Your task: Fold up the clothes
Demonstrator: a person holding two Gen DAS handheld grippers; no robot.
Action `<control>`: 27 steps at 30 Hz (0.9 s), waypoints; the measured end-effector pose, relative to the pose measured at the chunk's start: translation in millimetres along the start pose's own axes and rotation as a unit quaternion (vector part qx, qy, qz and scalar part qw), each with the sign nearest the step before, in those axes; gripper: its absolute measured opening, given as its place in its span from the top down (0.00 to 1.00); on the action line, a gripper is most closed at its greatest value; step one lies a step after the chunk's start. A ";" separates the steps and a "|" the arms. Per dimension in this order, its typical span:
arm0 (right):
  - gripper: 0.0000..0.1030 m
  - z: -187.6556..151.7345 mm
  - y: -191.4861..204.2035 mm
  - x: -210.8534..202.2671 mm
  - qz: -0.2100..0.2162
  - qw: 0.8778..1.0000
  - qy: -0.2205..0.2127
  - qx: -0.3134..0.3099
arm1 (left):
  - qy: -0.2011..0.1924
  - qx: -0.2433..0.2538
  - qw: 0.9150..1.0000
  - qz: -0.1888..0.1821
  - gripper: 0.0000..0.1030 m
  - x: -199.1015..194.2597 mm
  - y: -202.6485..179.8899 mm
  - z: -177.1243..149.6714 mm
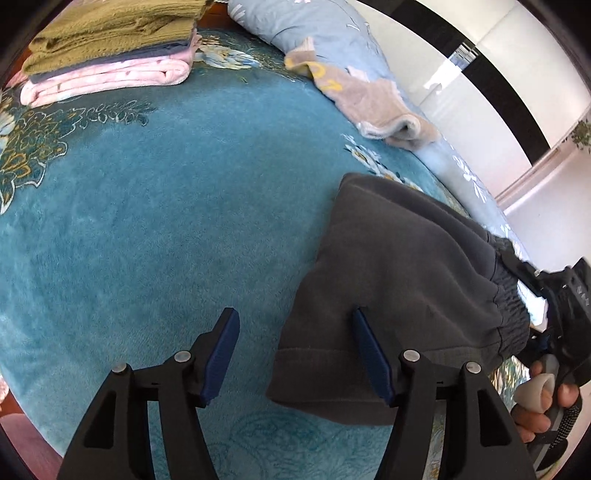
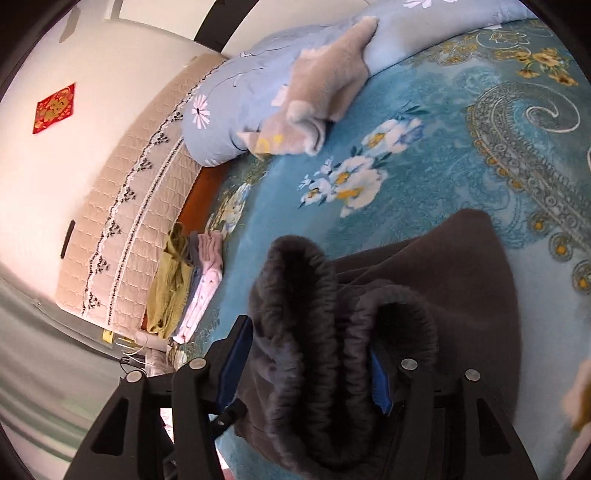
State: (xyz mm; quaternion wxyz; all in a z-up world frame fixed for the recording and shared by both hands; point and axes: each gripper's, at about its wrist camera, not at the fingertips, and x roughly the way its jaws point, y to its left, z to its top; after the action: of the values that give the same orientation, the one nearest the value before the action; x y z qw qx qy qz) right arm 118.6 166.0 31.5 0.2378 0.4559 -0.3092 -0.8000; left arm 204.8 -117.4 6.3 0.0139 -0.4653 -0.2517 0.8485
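Left gripper [image 1: 295, 350] hangs with its two blue-padded fingers spread apart over a teal plush blanket [image 1: 155, 229] printed with flowers. Nothing is clamped between the pads. One finger [image 1: 371, 356] lies on the hemmed edge of a pair of dark grey trousers [image 1: 399, 280]; the other finger is over bare blanket.

Right gripper [image 2: 308, 363] has the gathered elastic waistband [image 2: 295, 332] of the same trousers bunched between its fingers. Its jaws stand partly apart around the thick fabric, and the blue pads sit against the cloth on both sides, so the waistband appears held. In the left wrist view this gripper shows at the far right edge, with a person's hand [image 1: 546, 402] wrapped around its handle.

Dark grey trousers [image 2: 424, 280] lie folded on the blanket, spread between the two grippers, waistband at one end and hem at the other.

Farther off on the blanket sits a neat stack of folded clothes [image 1: 110, 48]: olive green on top, blue in the middle, pink at the bottom. Well apart from it, a grey fleece garment [image 1: 369, 99] with yellow marks is draped against a pale blue flowered pillow [image 1: 314, 26]. Behind the pillow stands a beige quilted headboard [image 2: 133, 206], and a red square decoration [image 2: 55, 108] hangs on the white wall.
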 end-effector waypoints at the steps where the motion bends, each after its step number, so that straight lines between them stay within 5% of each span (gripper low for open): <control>1: 0.47 -1.9 5.7 -2.5 -0.002 1.000 -0.003 -0.014 | 0.003 -0.003 1.000 0.001 0.37 0.8 1.5 -0.8; 3: 0.67 -5.5 17.5 -8.6 -0.004 0.999 -0.007 -0.043 | 0.007 -0.014 1.000 -0.004 0.37 1.4 4.9 -3.0; 6: 0.74 -8.9 32.6 -26.6 0.028 0.997 -0.013 -0.068 | 0.008 -0.027 0.999 -0.020 0.37 -1.7 7.0 -7.1; 14: 0.76 -3.6 17.4 -82.4 0.117 0.990 -0.061 -0.047 | 0.000 0.049 0.995 -0.091 0.37 -21.3 -33.3 -15.9; 19: 0.76 0.1 -41.5 -89.5 0.115 0.991 -0.071 0.018 | 0.004 0.082 0.992 -0.090 0.37 -19.6 -47.8 -20.5; 27: 0.74 -9.9 -87.8 -51.8 0.074 0.994 -0.032 0.075 | 0.028 0.027 0.995 -0.096 0.37 -16.1 -17.6 -9.0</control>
State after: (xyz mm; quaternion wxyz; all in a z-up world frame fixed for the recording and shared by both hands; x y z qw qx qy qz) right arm 143.1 258.6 -4.6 0.2514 0.4223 -0.4087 -0.7690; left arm 217.3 -102.4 22.6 0.1150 -0.4625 -0.2713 0.8363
